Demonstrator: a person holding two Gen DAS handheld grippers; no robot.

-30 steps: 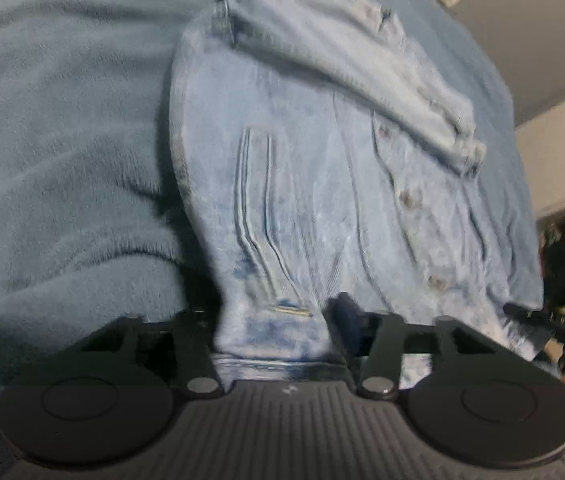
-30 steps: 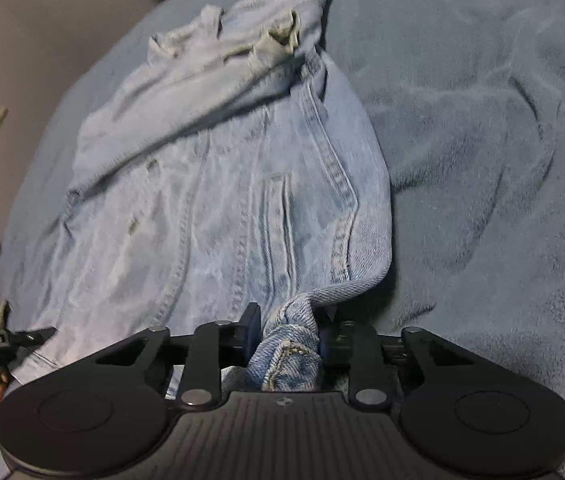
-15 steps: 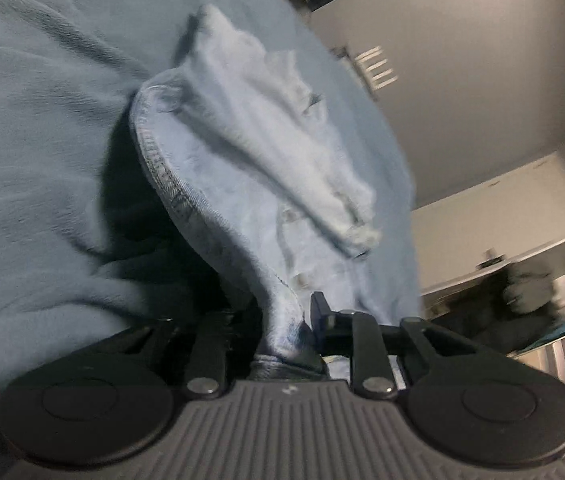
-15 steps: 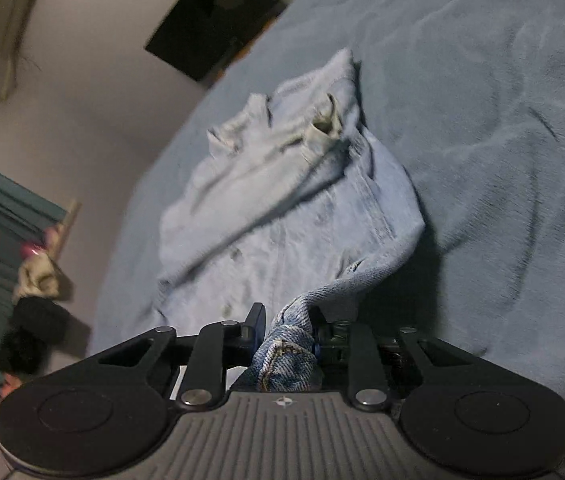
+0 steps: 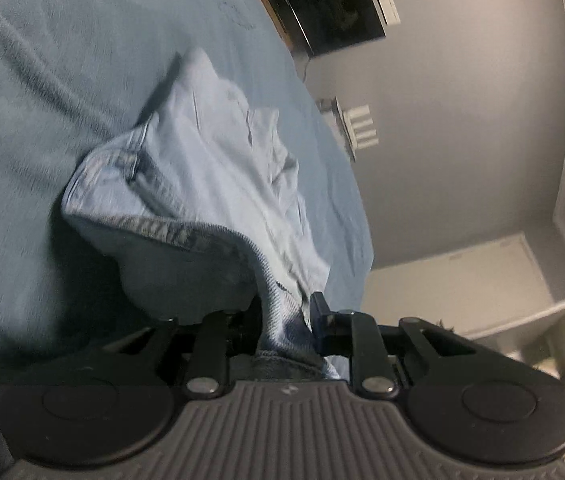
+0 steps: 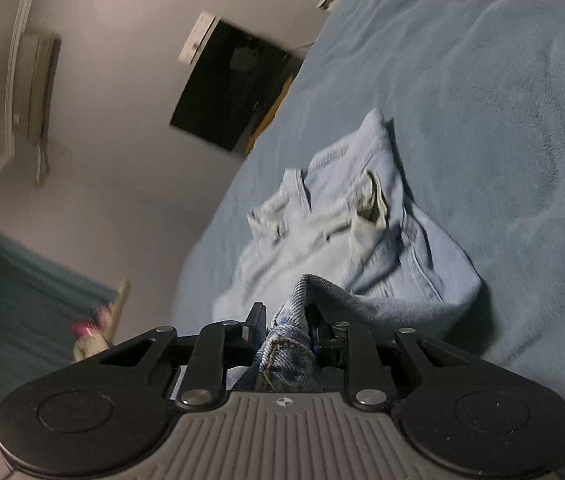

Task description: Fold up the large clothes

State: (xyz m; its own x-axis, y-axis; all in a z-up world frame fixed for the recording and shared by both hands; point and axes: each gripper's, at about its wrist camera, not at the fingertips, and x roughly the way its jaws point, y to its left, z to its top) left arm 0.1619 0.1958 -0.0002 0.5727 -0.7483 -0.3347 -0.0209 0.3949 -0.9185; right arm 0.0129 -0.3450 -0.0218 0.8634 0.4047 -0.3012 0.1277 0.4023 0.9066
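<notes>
A light blue denim jacket (image 5: pixel 218 168) lies on a blue blanket (image 5: pixel 42 80), its sleeves folded across the front and its collar end farthest from me. My left gripper (image 5: pixel 286 312) is shut on one corner of the jacket's hem, and the cloth rises from the bed in a curl toward it. In the right wrist view the same jacket (image 6: pixel 346 232) shows a sleeve cuff on top. My right gripper (image 6: pixel 282 320) is shut on the other hem corner, bunched between its fingers. Both corners are lifted off the blanket (image 6: pixel 502 100).
The bed ends at a grey wall. A dark screen (image 6: pixel 234 88) hangs beyond the bed's far end, and a white vent-like fixture (image 5: pixel 358 128) sits near it. A teal curtain (image 6: pixel 14 300) is at the left of the right wrist view.
The left gripper closed on the hem corner. Both grippers rose and tilted up with the hem, so the lower half of the jacket lifted and curled toward the collar; more wall shows now.
</notes>
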